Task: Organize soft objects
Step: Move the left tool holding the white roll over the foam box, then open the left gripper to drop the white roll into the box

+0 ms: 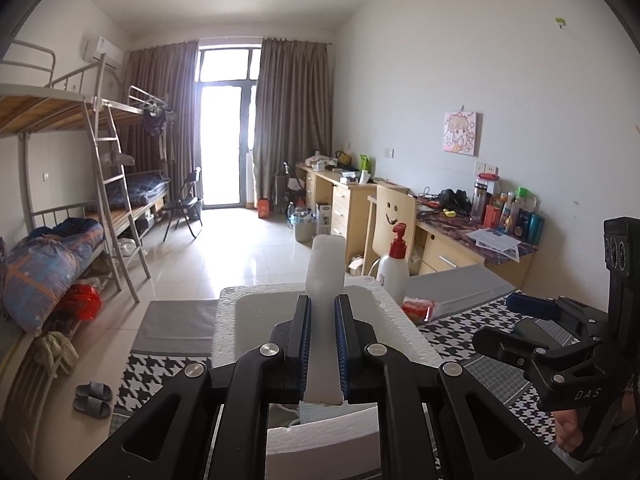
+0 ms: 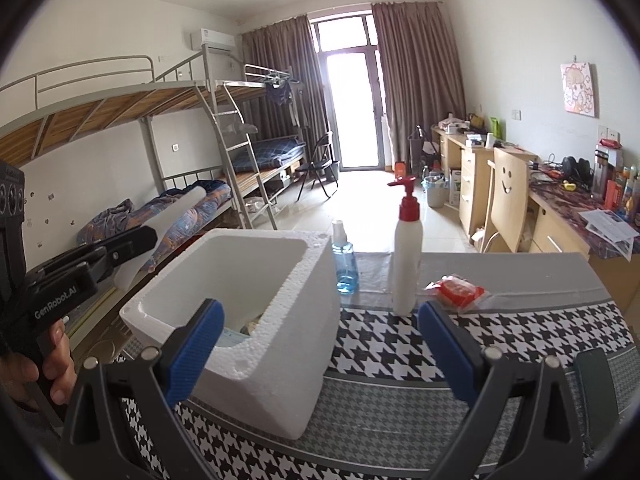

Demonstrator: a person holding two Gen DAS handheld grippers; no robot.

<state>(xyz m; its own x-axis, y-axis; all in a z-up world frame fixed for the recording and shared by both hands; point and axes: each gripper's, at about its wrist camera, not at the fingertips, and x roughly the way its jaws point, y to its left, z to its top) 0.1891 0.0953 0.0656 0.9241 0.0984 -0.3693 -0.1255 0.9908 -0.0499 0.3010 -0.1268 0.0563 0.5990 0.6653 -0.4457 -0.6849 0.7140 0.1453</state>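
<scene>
Pinching a white foam strip (image 1: 325, 276) between its blue pads, the left gripper (image 1: 323, 340) holds it lengthwise, so that one end sticks out past the fingertips and curls over into a soft roll while the other runs back between the jaws toward the camera. The strip hangs in the air above the open foam box (image 2: 256, 280), which stands on the houndstooth-patterned surface (image 2: 520, 328). From the right wrist view the strip (image 2: 172, 220) shows to the left of the box and above its rim, not yet inside. It looks very light and spongy: the jaws sit close together on it and it appears squeezed thin where the pads bite, so it will probably spring back once let go. Being limp at the free end, it may flop or catch on the box rim; a hold near the middle, as now, likely keeps it steadiest. The box itself looks light and crumbly along its cut edges and could slide if bumped. The right gripper (image 2: 320, 340) has its jaws spread wide with nothing between them, hovering over the surface just in front of the box. A white pump bottle (image 2: 407, 252), a blue spray bottle (image 2: 345, 264) and a red packet (image 2: 458, 290) stand or lie just beyond the box.
</scene>
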